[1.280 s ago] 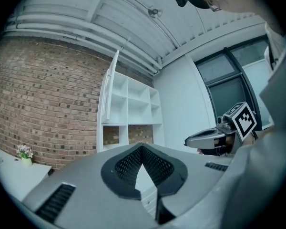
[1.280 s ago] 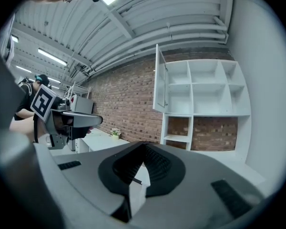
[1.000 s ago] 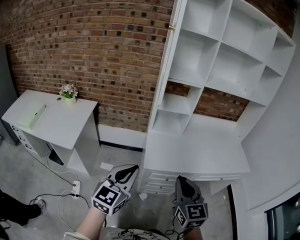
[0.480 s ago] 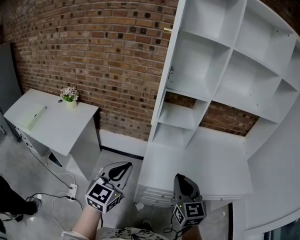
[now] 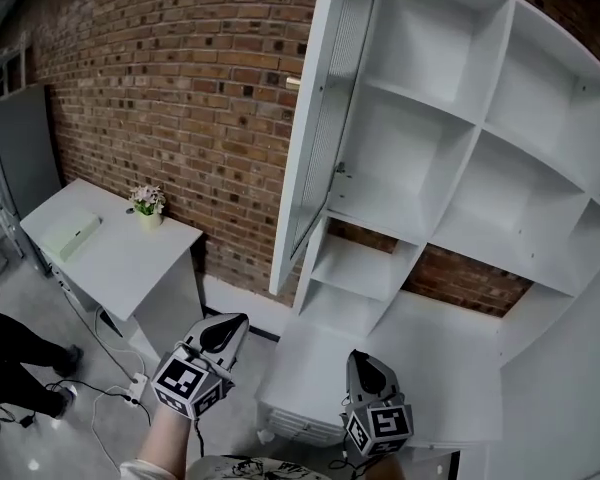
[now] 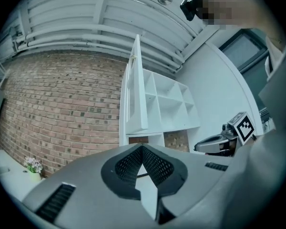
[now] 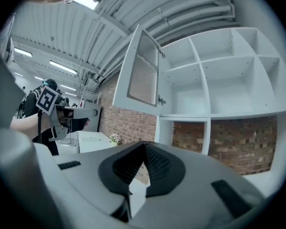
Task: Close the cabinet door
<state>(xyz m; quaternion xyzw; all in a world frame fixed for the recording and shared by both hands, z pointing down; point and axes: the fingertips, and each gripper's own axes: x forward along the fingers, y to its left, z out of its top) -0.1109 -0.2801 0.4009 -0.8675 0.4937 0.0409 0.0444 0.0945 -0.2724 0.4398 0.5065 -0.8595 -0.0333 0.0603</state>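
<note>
Facing brick wall [image 5: 180, 98] and white cabinet [image 5: 450, 168] of bare shelves. Cabinet door [image 5: 315, 128] swung wide open at upper left compartment, well apart from both grippers. Low in head view, left gripper [image 5: 222, 332] and right gripper [image 5: 364, 365], fingers pressed together, holding nothing.

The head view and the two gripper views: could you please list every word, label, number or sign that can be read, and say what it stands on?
Readable text: none in any view.
The left marker cube on the left gripper and the right marker cube on the right gripper show only black-and-white square patterns, no letters or digits.
The cabinet door, shelves and desk bear no visible label.
</note>
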